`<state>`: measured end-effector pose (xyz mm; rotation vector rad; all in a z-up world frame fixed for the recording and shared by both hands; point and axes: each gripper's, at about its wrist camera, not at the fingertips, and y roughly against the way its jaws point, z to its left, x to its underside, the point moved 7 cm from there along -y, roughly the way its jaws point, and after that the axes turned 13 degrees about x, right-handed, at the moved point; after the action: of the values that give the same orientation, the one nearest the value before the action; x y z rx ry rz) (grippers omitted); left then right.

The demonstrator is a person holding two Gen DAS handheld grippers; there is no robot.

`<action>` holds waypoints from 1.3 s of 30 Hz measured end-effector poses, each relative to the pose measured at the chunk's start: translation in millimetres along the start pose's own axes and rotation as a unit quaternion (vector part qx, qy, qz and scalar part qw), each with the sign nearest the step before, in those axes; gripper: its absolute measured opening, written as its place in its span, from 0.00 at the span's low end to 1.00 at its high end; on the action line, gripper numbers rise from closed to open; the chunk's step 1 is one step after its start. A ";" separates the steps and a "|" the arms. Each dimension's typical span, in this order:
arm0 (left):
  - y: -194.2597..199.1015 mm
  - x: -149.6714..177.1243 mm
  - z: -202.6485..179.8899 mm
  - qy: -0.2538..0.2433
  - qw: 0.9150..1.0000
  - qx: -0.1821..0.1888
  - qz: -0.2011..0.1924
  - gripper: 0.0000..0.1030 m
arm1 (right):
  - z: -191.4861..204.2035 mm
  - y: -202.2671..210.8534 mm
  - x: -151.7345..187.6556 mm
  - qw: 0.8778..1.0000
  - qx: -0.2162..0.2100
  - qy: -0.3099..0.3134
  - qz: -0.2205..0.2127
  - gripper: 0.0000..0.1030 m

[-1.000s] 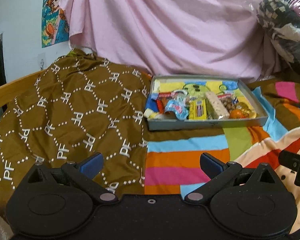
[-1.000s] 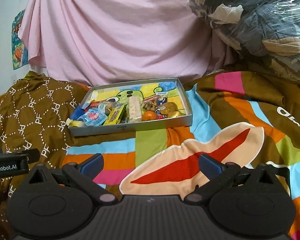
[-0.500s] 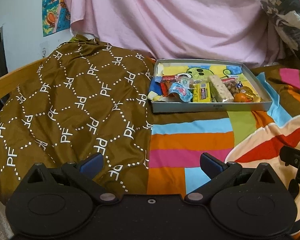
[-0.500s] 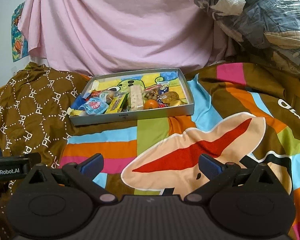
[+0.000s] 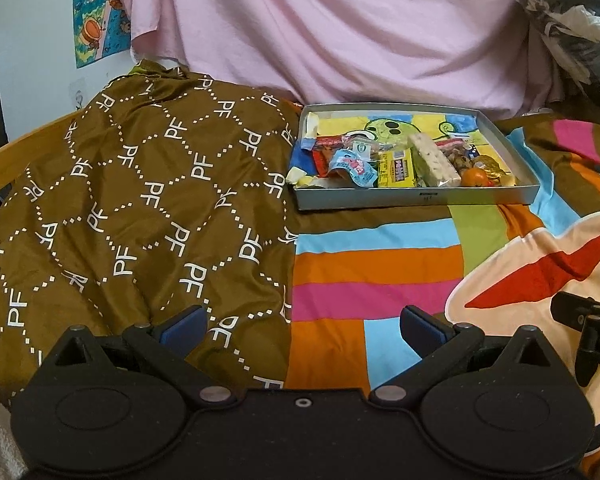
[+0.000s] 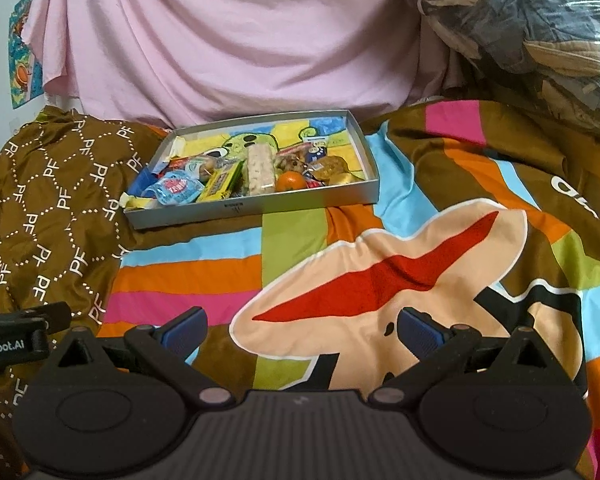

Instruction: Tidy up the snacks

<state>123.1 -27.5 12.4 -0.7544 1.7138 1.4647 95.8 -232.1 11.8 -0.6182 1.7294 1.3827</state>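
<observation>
A shallow grey tray (image 5: 412, 200) (image 6: 252, 208) with a cartoon-printed bottom lies on the bed, holding several snacks along its near side: a blue packet (image 5: 352, 166) (image 6: 176, 190), a yellow packet (image 5: 398, 168) (image 6: 220, 186), a pale nougat bar (image 5: 434, 156) (image 6: 258, 168), a small orange (image 5: 474, 178) (image 6: 291, 181) and wrapped sweets. My left gripper (image 5: 304, 326) stands open well short of the tray, over the bedcover. My right gripper (image 6: 302, 326) is open too, nothing between its fingers, over the cartoon print.
A brown quilt with white PF lettering (image 5: 140, 200) (image 6: 48, 200) bulges left of the tray. A striped, colourful bedcover (image 5: 380, 272) (image 6: 420, 272) lies under both grippers. A pink sheet (image 5: 340, 32) hangs behind. Plastic-wrapped clothes (image 6: 540, 32) pile at the right.
Both grippers have pulled back and tilted a little, so the tray sits slightly farther and higher in both views. Jaws stay open; the snacks have not moved.
</observation>
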 end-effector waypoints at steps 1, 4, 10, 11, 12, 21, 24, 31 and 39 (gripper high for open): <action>0.0 -0.1 -0.1 0.000 1.000 0.000 0.000 0.99 | -0.6 -0.5 0.2 1.000 0.000 -0.001 0.002 1.00; 0.1 0.3 -0.5 -0.001 1.000 0.001 0.001 0.99 | -1.2 -1.5 0.9 1.000 0.002 -0.002 0.005 1.00; 0.0 0.5 -0.7 0.000 1.000 0.001 0.001 0.99 | -0.6 -1.8 1.7 1.000 0.002 0.001 0.007 1.00; 0.0 0.4 -1.2 -0.001 1.000 0.001 0.001 0.99 | -0.6 -2.1 1.6 1.000 0.002 0.002 0.008 1.00; -0.2 0.6 -1.4 -0.001 1.000 0.001 0.002 0.99 | -0.4 -2.1 1.7 1.000 0.002 0.002 0.008 1.00; 0.1 0.9 -2.2 -0.003 1.000 0.003 0.002 0.99 | 0.2 -2.7 2.0 1.000 0.002 0.003 0.009 1.00; 0.3 1.1 -2.5 -0.003 1.000 0.002 0.002 0.99 | 0.6 -2.9 2.7 1.000 0.002 0.003 0.010 1.00; -2.5 3.9 -3.4 -0.007 1.000 0.006 0.010 0.99 | 1.4 -5.1 5.1 1.000 0.002 0.007 0.016 1.00; -4.1 4.8 -1.6 -0.009 1.000 0.005 0.016 0.99 | 1.8 -6.5 6.1 1.000 0.003 0.012 0.024 1.00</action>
<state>123.6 -29.7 6.3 -0.7101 1.7263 1.4793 98.1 -231.5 3.0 -0.5950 1.7763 1.4086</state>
